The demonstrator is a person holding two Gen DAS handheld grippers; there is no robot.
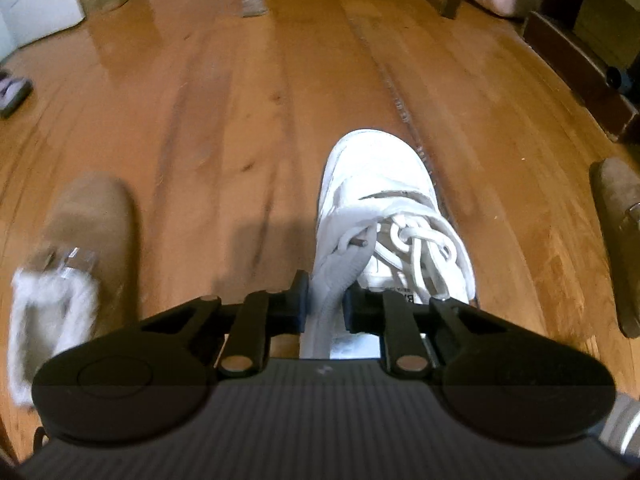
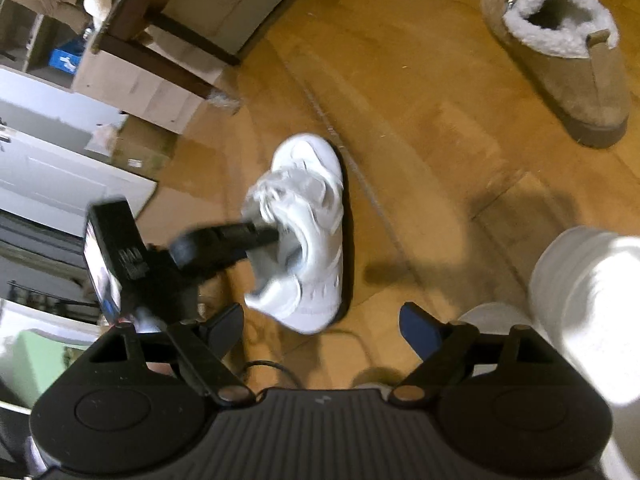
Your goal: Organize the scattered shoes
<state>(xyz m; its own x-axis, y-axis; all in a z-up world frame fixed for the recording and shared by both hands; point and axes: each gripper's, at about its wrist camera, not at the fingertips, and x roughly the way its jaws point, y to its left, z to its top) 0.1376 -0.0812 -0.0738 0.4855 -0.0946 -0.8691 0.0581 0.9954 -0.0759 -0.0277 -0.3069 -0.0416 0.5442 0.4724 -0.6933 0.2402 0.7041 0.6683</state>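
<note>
Left gripper point(image 1: 325, 300) pinches the white sneaker point(image 1: 384, 216) by its tongue.
The sneaker sits on the wood floor point(image 1: 240, 100); only the right view shows the right gripper point(image 2: 322, 326) spread wide, and the tan slipper's point(image 2: 560, 60) fluffy inside beyond the sneaker.

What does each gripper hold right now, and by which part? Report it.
The left gripper is clamped on the white sneaker, by its padded tongue. The right gripper stands open and holds nothing.
</note>
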